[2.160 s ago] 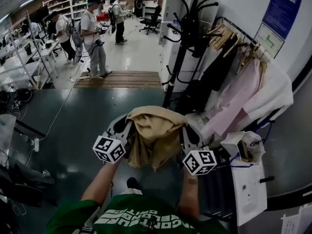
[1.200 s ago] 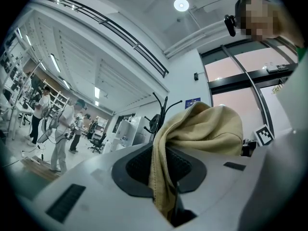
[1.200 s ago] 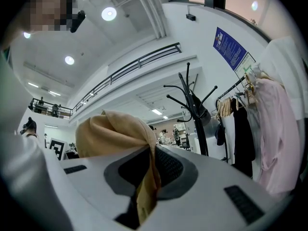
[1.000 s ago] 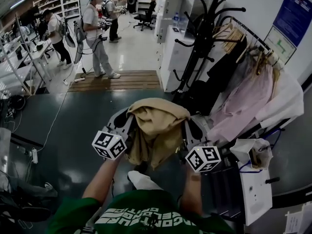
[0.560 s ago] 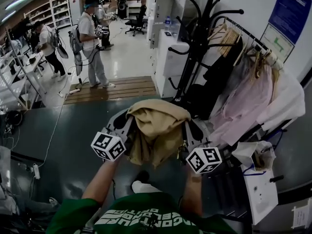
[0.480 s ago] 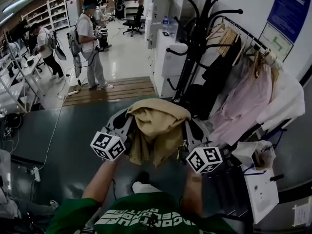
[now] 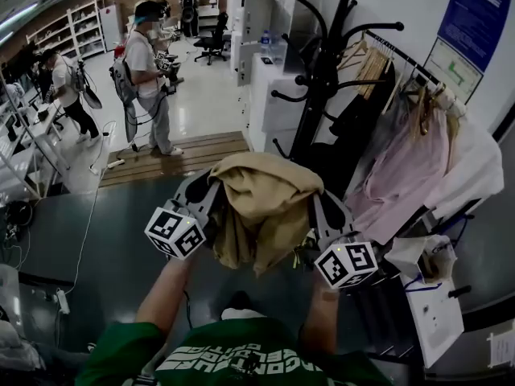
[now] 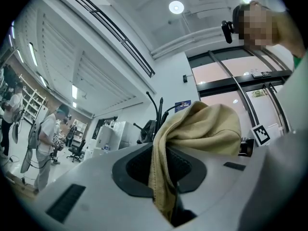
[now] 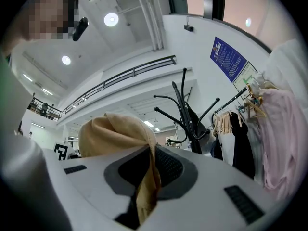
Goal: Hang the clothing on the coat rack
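A soft, matte tan garment (image 7: pixel 261 207) hangs bunched in thick folds between the two grippers, held up in front of the black coat rack (image 7: pixel 322 71) with its curved metal hooks. The left gripper (image 8: pixel 163 170) has its smooth grey jaws clamped on one fold of the cloth; the right gripper (image 9: pixel 147 172) pinches another fold likewise; pale pink clothes (image 7: pixel 402 167) drape from a rail right of the rack.

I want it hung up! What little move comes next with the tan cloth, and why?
Probably lift the tan garment up and forward toward the black coat rack: the left gripper and right gripper both clamp it, yet it sits short of every hook.
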